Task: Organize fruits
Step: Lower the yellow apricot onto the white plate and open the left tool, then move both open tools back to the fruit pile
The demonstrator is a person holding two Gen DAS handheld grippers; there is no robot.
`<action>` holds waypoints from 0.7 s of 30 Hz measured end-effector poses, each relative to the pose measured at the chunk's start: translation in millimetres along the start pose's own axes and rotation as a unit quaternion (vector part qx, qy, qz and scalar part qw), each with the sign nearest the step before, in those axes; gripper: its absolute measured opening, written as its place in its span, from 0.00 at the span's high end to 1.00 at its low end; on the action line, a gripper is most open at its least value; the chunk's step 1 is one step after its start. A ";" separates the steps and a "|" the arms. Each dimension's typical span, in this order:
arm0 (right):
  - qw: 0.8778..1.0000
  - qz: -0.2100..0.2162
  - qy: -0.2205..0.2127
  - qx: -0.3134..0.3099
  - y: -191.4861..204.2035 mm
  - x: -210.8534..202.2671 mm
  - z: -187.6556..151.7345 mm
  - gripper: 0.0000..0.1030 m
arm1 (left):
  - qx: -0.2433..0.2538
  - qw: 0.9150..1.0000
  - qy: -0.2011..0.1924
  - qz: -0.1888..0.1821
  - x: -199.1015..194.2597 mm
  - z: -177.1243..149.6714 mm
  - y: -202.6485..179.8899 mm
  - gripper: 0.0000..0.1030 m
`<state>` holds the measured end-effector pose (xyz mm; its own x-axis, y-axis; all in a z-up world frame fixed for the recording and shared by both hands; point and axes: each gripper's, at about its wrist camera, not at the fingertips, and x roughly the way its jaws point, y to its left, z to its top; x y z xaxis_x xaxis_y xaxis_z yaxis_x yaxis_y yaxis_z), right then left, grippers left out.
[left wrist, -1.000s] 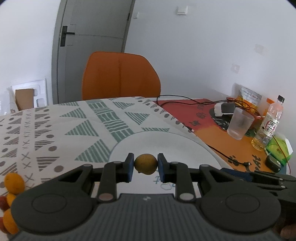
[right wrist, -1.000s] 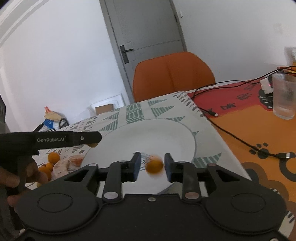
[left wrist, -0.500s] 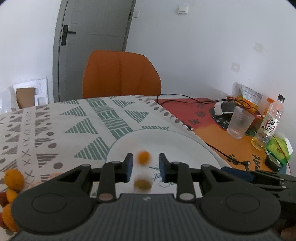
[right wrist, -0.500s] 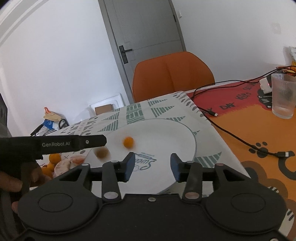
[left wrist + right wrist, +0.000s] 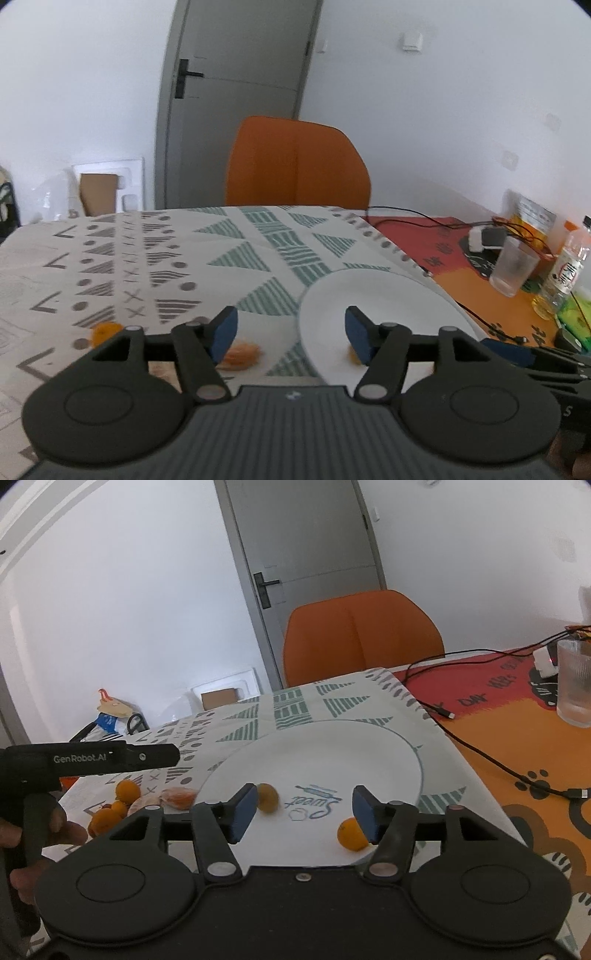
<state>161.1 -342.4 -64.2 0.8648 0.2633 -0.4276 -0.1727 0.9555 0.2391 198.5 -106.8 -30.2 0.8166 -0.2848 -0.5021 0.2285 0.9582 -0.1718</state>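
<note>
A white plate (image 5: 369,746) lies on the patterned tablecloth. On it rest a yellowish fruit (image 5: 267,796) and a small orange (image 5: 351,834), each lying loose beside a pad of my right gripper (image 5: 304,814). Its jaws are opening and grip nothing. My left gripper (image 5: 291,334) hangs over the plate's (image 5: 369,291) left rim, jaws also opening with nothing between them. A pile of small oranges (image 5: 118,805) and a peeled piece (image 5: 242,354) lie on the cloth left of the plate. In the right wrist view the left gripper (image 5: 173,754) shows side-on, held by a hand.
An orange chair (image 5: 295,162) stands behind the table. On the orange mat to the right are a glass (image 5: 515,264), a bottle (image 5: 565,269), snack bags and black cables (image 5: 480,753). One more orange (image 5: 103,330) lies on the cloth at the left.
Both grippers opened and let go of their fruits, which dropped and rolled on the plate. My left gripper moved to the left, off the plate's middle.
</note>
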 end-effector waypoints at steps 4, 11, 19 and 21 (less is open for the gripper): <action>1.000 0.007 -0.004 -0.007 7.7 -2.8 -0.1 0.32 | -0.006 1.000 -0.009 0.018 -11.6 -2.3 9.0 0.23; 1.000 0.011 -0.020 -0.016 20.9 -10.8 2.3 0.06 | -0.016 0.999 -0.021 0.046 -31.2 -5.3 21.3 0.14; 0.999 0.018 -0.031 -0.024 33.9 -19.0 3.4 0.00 | -0.022 0.997 -0.036 0.064 -54.3 -8.7 31.1 0.13; 0.999 0.022 -0.031 -0.026 37.2 -20.0 3.3 0.00 | -0.023 0.997 -0.039 0.069 -59.8 -10.1 33.9 0.13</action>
<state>138.9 -312.6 -43.8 0.8833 0.2979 -0.3621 -0.2339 0.9493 0.2102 152.0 -57.5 -14.6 0.8777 -0.1467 -0.4561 0.0886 0.9852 -0.1465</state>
